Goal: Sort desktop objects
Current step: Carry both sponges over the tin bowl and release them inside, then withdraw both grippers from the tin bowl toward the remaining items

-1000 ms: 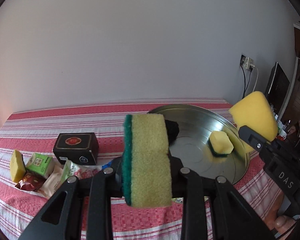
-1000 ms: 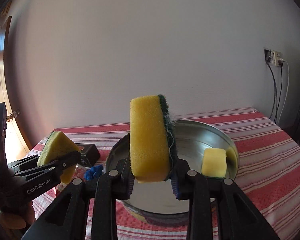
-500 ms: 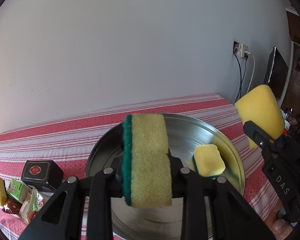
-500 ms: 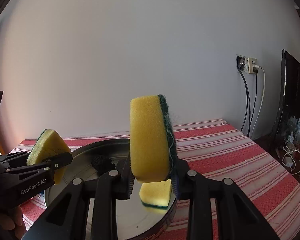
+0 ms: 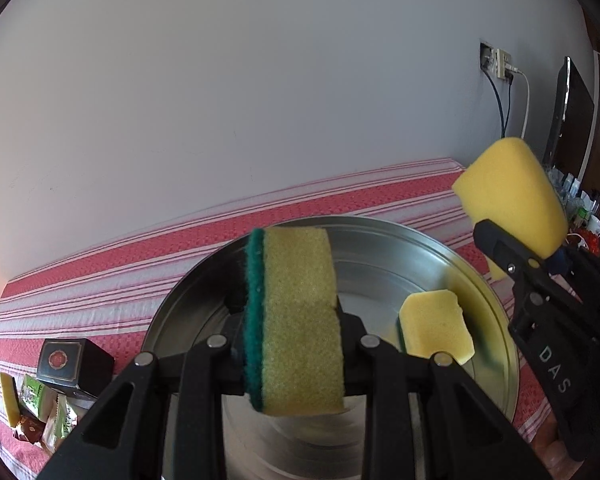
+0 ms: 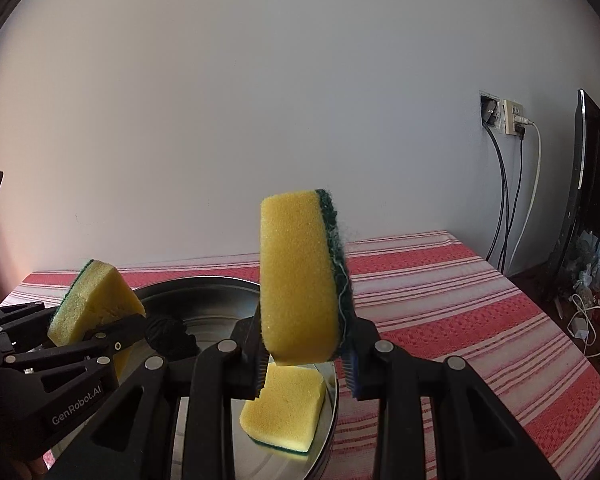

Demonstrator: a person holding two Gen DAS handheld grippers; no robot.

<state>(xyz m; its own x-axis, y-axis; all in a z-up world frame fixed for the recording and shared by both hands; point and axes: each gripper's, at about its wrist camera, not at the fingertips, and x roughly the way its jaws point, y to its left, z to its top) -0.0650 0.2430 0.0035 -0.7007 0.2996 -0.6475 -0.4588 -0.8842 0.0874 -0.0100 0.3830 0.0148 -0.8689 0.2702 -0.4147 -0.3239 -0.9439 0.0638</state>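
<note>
Left wrist view: the left gripper [image 5: 296,344] is clamped on a green-backed sponge [image 5: 296,320] above the round metal tray [image 5: 380,256]; the right gripper [image 6: 304,354] pinches another sponge [image 6: 300,276] over the tray's edge. A third sponge [image 5: 436,326] lies inside the tray. Under the tray spreads a red striped cloth [image 6: 440,292]; left of the tray sit a black box [image 5: 74,364] and packets [image 5: 48,404]. Behind the tray rises a pale wall [image 5: 260,100] with a socket [image 6: 504,114].
</note>
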